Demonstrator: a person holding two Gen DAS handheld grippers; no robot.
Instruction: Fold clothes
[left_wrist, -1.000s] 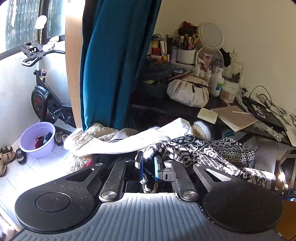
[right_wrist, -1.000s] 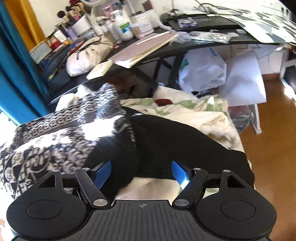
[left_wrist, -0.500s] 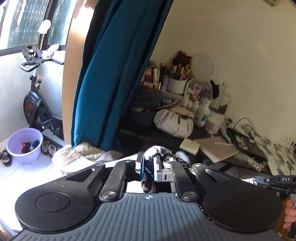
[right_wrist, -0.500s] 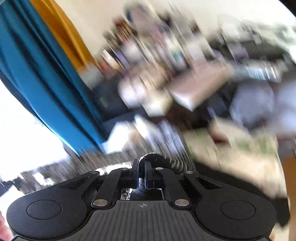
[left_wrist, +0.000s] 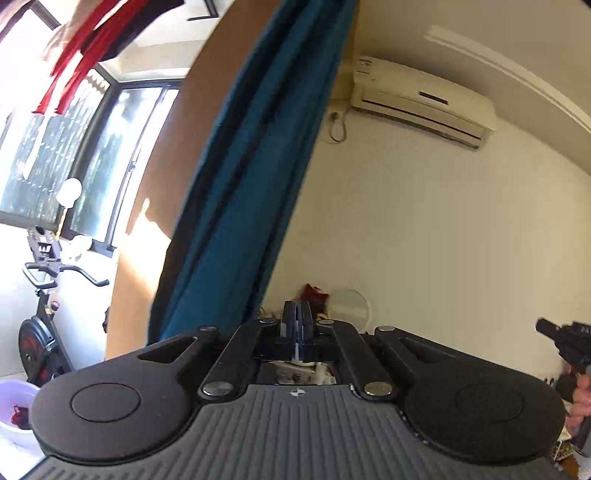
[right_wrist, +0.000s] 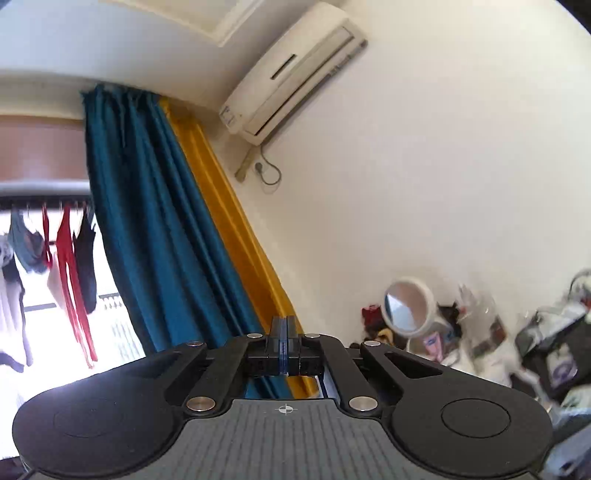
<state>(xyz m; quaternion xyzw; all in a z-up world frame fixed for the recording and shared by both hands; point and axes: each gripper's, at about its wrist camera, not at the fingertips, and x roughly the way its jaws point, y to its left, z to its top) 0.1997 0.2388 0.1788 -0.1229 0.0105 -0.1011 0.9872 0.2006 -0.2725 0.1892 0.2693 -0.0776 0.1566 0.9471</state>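
Both grippers are raised and point up at the wall. My left gripper has its jaws pressed together; a scrap of black-and-white patterned cloth shows just below them, behind the fingers. My right gripper also has its jaws pressed together; whatever it holds hangs out of sight below. The rest of the garment is hidden in both views. The right gripper and the hand that holds it show at the right edge of the left wrist view.
A teal curtain and a yellow one hang ahead. An air conditioner is high on the wall. A cluttered desk with a round mirror is at the right. An exercise bike stands at the left.
The right gripper closed on the garment. Both grippers then rose and tilted upward, so the bed and the cloth dropped out of view.
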